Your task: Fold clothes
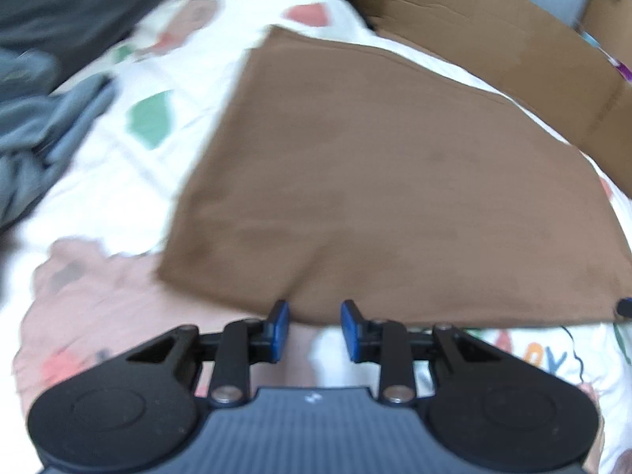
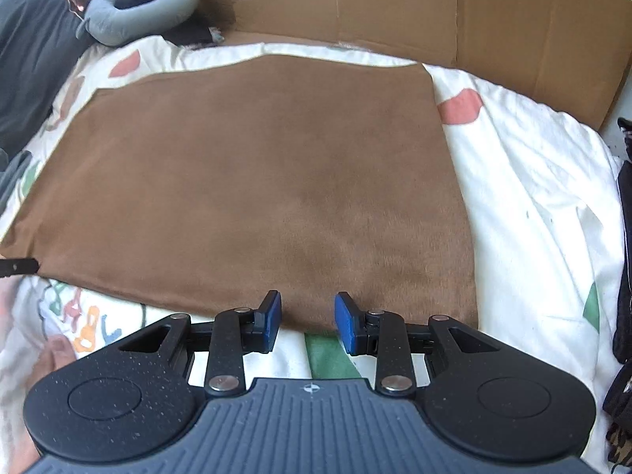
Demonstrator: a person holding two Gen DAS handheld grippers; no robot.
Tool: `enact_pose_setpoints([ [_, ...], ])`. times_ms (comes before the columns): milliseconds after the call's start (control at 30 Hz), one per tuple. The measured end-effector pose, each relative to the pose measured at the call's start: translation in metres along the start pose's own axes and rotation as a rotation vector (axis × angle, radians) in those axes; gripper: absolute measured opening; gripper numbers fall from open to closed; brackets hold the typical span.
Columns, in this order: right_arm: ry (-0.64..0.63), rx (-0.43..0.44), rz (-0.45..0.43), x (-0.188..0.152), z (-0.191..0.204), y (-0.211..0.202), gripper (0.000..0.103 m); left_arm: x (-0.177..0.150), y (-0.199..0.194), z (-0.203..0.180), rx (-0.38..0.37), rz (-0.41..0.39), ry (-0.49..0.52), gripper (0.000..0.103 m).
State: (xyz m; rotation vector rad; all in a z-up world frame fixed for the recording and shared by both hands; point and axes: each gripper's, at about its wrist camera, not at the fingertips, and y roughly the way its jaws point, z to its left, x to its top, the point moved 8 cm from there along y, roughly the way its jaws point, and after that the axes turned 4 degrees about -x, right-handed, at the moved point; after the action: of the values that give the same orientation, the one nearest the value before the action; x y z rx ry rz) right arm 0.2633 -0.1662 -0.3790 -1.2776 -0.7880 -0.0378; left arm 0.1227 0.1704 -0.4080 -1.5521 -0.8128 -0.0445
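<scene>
1. We see the brown cloth (image 2: pixel 245 181) lying flat on the patterned bedcover (image 2: pixel 525 197), folded to a broad rectangle; a cardboard wall (image 2: pixel 395 4) stands behind it
2. Right gripper (image 2: pixel 308 318) sits at the cloth's near edge, close to its near right corner; blue pads stand apart with nothing between them, so we read it as open and empty
3. Left gripper (image 1: pixel 314 326) sits at the same near edge, further toward the cloth's left side; its pads are likewise parted, and no cloth is pinched. This view is blurred, so whether the pad tips brush the hem we cannot tell
4. Key relation: the cloth lies ahead of both grippers, stretching away toward the cardboard, its long axis running across our view from left to right. Both hands are about equally near the hem
5. Our judgement: the next fold would need both pads to close on that near edge, or on the two short ends, before lifting
6. Grey garments (image 1: pixel 35 134) are heaped well apart, off to the left
</scene>
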Motion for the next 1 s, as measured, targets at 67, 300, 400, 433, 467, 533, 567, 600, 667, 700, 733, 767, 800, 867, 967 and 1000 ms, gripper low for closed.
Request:
enact_pose_setpoints([
  [67, -0.012, 0.011, -0.014, 0.007, 0.004, -0.005, 0.038, -0.003, -0.01, 0.015, 0.016, -0.021, -0.054, 0.042],
  [300, -0.07, 0.068, -0.054, 0.039, 0.038, -0.011, 0.038, 0.002, -0.026, 0.053, -0.021, -0.118, -0.279, 0.056],
  [400, -0.12, 0.096, -0.055, 0.05, 0.054, -0.007, 0.038, 0.005, -0.023, 0.063, -0.065, -0.154, -0.354, 0.061],
  [433, -0.137, 0.104, -0.058, 0.053, 0.059, -0.007, 0.038, 0.007, -0.017, 0.067, -0.077, -0.149, -0.378, 0.063],
  [467, -0.155, 0.112, -0.061, 0.056, 0.063, -0.006, 0.038, 0.01, -0.011, 0.071, -0.087, -0.14, -0.401, 0.063],
  [533, -0.186, 0.13, -0.058, 0.061, 0.072, -0.003, 0.038, 0.009, -0.005, 0.076, -0.097, -0.136, -0.432, 0.063],
  [567, -0.2, 0.14, -0.05, 0.063, 0.076, -0.001, 0.038, 0.01, -0.003, 0.079, -0.105, -0.152, -0.455, 0.063],
  [600, -0.221, 0.147, -0.04, 0.064, 0.081, 0.002, 0.038, 0.011, 0.0, 0.082, -0.112, -0.169, -0.48, 0.063],
  [667, -0.263, 0.158, -0.019, 0.066, 0.088, 0.006, 0.038, 0.014, 0.004, 0.086, -0.125, -0.199, -0.516, 0.063],
  [700, -0.281, 0.166, -0.012, 0.067, 0.092, 0.007, 0.038, 0.015, 0.005, 0.087, -0.131, -0.21, -0.522, 0.063],
  [733, -0.295, 0.172, -0.006, 0.068, 0.096, 0.008, 0.038, 0.017, 0.007, 0.088, -0.136, -0.221, -0.529, 0.063],
  [767, -0.307, 0.174, -0.001, 0.071, 0.099, 0.01, 0.038, 0.019, 0.008, 0.088, -0.146, -0.231, -0.533, 0.063],
  [800, -0.312, 0.173, 0.003, 0.073, 0.102, 0.012, 0.038, 0.02, 0.008, 0.088, -0.166, -0.238, -0.54, 0.062],
  [867, -0.313, 0.177, 0.01, 0.08, 0.108, 0.017, 0.038, 0.02, 0.01, 0.088, -0.215, -0.241, -0.562, 0.055],
  [967, -0.315, 0.202, 0.022, 0.088, 0.118, 0.024, 0.038, 0.015, 0.012, 0.089, -0.272, -0.248, -0.594, 0.054],
  [1000, -0.316, 0.208, 0.025, 0.091, 0.121, 0.027, 0.038, 0.014, 0.012, 0.09, -0.283, -0.254, -0.604, 0.054],
])
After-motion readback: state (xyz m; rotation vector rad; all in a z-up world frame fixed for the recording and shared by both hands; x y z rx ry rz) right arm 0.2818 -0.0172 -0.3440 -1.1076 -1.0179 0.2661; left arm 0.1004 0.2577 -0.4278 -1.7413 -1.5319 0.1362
